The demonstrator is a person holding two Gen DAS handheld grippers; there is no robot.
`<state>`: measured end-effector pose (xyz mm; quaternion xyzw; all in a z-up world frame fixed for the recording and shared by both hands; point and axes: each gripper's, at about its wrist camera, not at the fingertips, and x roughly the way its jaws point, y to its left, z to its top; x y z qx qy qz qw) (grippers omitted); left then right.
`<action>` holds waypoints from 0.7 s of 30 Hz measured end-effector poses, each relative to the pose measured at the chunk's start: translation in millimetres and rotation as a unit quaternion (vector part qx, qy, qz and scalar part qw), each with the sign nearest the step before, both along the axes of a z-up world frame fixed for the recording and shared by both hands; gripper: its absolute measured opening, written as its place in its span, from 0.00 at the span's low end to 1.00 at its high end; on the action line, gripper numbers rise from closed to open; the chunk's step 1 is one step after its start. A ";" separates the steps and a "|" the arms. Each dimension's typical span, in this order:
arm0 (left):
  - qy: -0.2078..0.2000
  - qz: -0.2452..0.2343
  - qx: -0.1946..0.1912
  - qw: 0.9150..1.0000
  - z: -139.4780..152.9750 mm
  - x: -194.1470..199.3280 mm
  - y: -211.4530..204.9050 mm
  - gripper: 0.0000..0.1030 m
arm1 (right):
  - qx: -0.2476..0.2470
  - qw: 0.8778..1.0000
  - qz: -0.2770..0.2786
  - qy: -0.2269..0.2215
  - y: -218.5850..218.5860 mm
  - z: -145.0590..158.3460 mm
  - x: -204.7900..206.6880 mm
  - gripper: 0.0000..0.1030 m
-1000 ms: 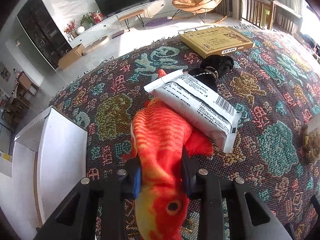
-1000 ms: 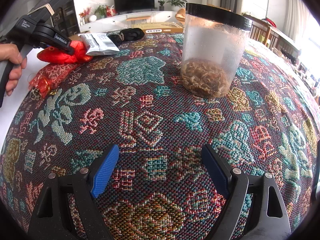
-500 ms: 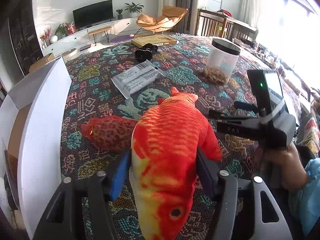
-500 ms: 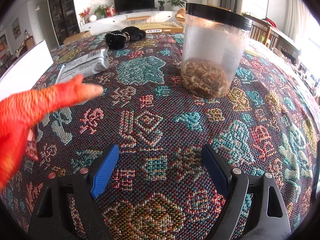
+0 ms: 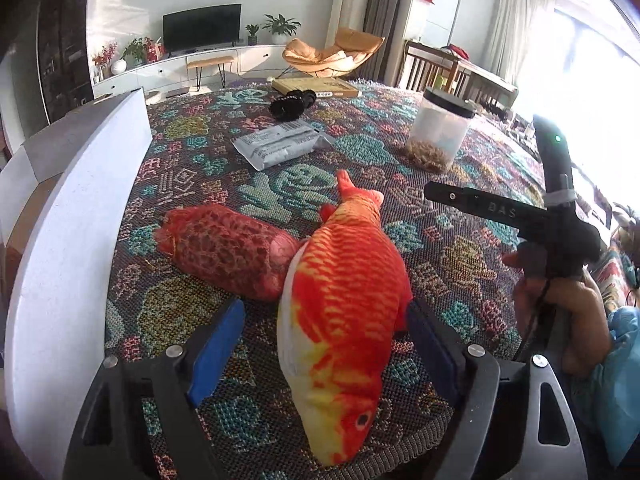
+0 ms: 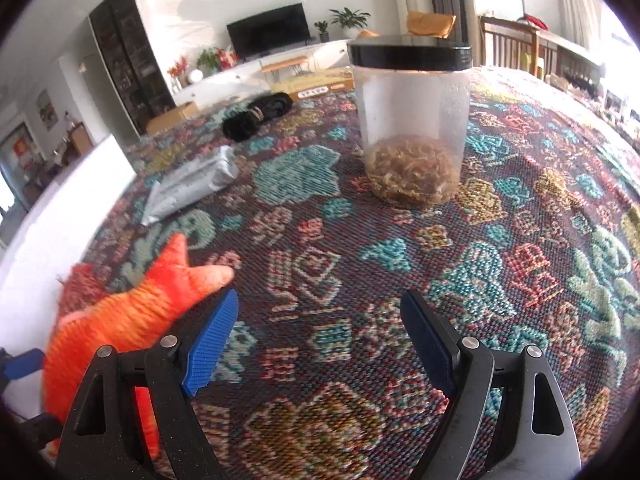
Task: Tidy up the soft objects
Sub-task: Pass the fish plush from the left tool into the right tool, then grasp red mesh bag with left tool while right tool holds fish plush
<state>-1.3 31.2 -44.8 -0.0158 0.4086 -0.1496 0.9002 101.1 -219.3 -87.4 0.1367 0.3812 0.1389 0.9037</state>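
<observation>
- Left gripper (image 5: 320, 344): jaws have just been opening, now released. The plush fish (image 5: 344, 304) sits between them but isn't pinched.
- Fish lies on the patterned bench (image 5: 440, 248), touching the red mesh bag (image 5: 228, 256), near the white box (image 5: 72, 240) at left.
- Right gripper (image 6: 320, 344): jaws wide, empty.
- Risk, I reckon: the fish's head overhangs the near edge, so pulling away could drag it off.

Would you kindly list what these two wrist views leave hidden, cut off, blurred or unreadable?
- White box, left wrist view: its inside is hidden behind its own wall and cut by the frame edge.
- Grey packet, both views: printed text too small to read.
- Plush fish, right wrist view: blurred, its head hidden behind the right gripper.
- Black bundle, left wrist view: too small and dark to identify.
</observation>
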 end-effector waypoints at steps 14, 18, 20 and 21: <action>-0.034 0.095 -0.039 0.994 36.4 -11.9 54.2 0.89 | 0.007 0.985 0.135 0.110 118.8 -13.7 -44.2 0.33; 0.029 0.086 -0.056 0.994 12.4 13.4 43.3 0.89 | -0.005 0.990 0.105 0.095 82.9 8.6 -58.5 0.23; 0.068 0.094 -0.078 0.990 -4.1 34.7 42.8 0.89 | -0.013 0.993 0.087 0.077 60.4 23.9 -67.5 0.23; 0.087 0.104 -0.090 0.987 -13.2 46.7 44.5 0.89 | -0.017 0.995 0.077 0.068 49.6 32.1 -75.0 0.23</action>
